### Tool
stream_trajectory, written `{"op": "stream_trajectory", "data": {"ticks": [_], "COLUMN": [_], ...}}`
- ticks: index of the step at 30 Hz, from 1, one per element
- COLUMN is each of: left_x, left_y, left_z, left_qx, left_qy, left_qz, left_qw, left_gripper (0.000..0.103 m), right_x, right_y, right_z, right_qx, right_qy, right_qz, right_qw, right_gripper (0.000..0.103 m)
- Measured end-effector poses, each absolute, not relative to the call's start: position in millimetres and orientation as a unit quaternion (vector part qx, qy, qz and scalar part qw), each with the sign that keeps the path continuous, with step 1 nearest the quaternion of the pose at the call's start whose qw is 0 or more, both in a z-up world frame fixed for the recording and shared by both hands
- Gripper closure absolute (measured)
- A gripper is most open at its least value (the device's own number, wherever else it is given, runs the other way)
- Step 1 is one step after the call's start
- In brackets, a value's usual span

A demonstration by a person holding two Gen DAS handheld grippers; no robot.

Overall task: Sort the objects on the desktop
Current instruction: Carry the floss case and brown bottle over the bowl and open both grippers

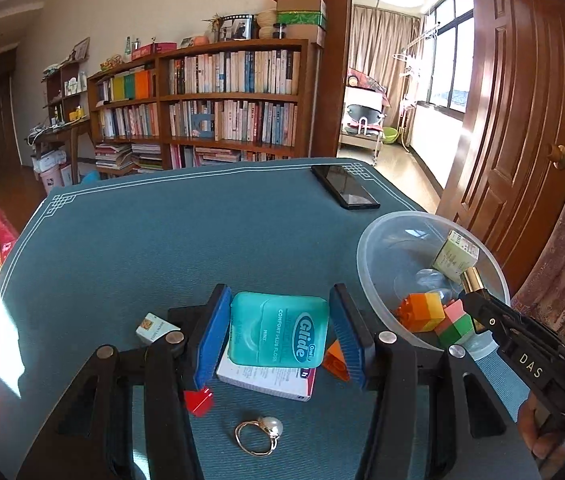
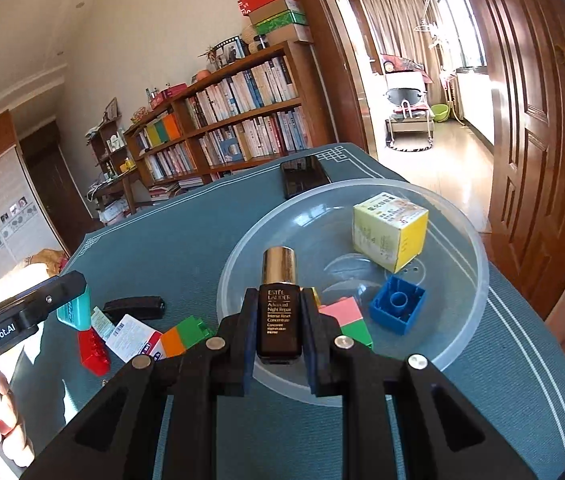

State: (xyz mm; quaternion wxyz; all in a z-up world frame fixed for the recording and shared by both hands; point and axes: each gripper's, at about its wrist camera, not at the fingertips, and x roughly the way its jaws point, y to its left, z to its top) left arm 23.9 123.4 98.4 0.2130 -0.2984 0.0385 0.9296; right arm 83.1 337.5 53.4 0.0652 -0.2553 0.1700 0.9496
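Left wrist: teal floss case (image 1: 279,329), lidded.

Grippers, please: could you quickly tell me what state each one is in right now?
Left gripper: closed on the teal floss container.
Right gripper: closed on the small dark serum bottle, over the clear bowl.
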Motion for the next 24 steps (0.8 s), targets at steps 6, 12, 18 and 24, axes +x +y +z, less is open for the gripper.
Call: {"op": "stream_trajectory", "data": {"ticks": [6, 12, 18, 24], "left_x": [12.3, -1.0, -15.1, -28.9], "left_y": [174.2, 212.5, 236.1, 250.1], "left_z": [103.2, 98.2, 90.9, 81.5], "left_qx": [-0.297, -0.309, -0.318, -0.331], "left_qy": [0.052, 0.06, 0.065, 0.069], "left_qz": [0.915, 0.9, 0.893, 0.886], "left_qw": [0.268, 0.301, 0.312, 0.317], "left_gripper": [0.049, 0.049, 0.049, 0.047], "right_x": [86.2, 87.7, 86.6, 84.4], "right_y": [363.2, 375.4, 378.4, 381.3], "right_z": [53.5, 48.6, 45.2, 42.8], "right_qx": [-0.254, -0.261, -0.269, -0.278], "right_qy": [0.194, 0.205, 0.21, 0.212], "right_qz": [0.941, 0.935, 0.932, 0.927], "right_qw": [0.111, 0.122, 0.125, 0.134], "right_gripper": [0.081, 0.081, 0.081, 0.077]}}
